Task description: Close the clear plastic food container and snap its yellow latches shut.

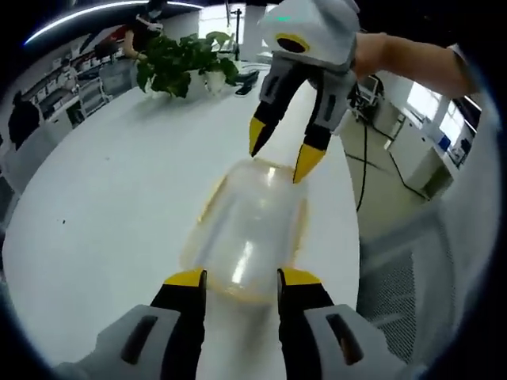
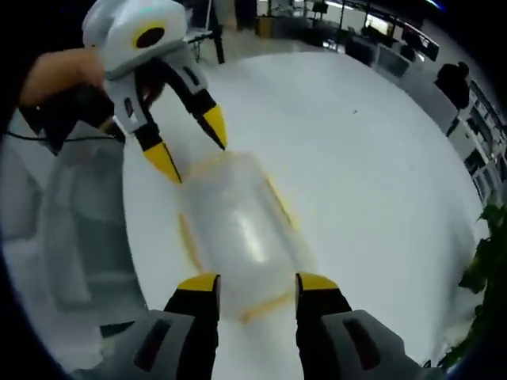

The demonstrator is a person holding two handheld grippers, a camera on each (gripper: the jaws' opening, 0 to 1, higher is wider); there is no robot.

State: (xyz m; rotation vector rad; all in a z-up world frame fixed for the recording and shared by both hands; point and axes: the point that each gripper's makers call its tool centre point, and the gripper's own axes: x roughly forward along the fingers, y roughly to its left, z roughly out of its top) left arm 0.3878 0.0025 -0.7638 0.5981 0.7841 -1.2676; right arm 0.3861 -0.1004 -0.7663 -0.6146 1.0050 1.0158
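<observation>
A clear plastic food container (image 1: pixel 247 233) with yellow latches along its rim lies on the white table (image 1: pixel 111 190), its lid on. My left gripper (image 1: pixel 241 278) is open, its yellow-tipped jaws straddling the container's near end. At the far end my right gripper (image 1: pixel 282 158) hangs open, tips just above the rim. In the right gripper view the same container (image 2: pixel 238 229) lies lengthwise. My right gripper (image 2: pixel 257 283) straddles its near end, and the left gripper (image 2: pixel 192 149) stands open at the far end. A yellow latch (image 2: pixel 279 202) runs along the right side.
A potted green plant (image 1: pixel 184 63) stands at the table's far end, with leaves (image 2: pixel 487 261) at the right edge. The table's edge (image 1: pixel 352 237) runs close beside the container. A person's arm (image 1: pixel 412 63) holds the right gripper. Desks and people fill the room behind.
</observation>
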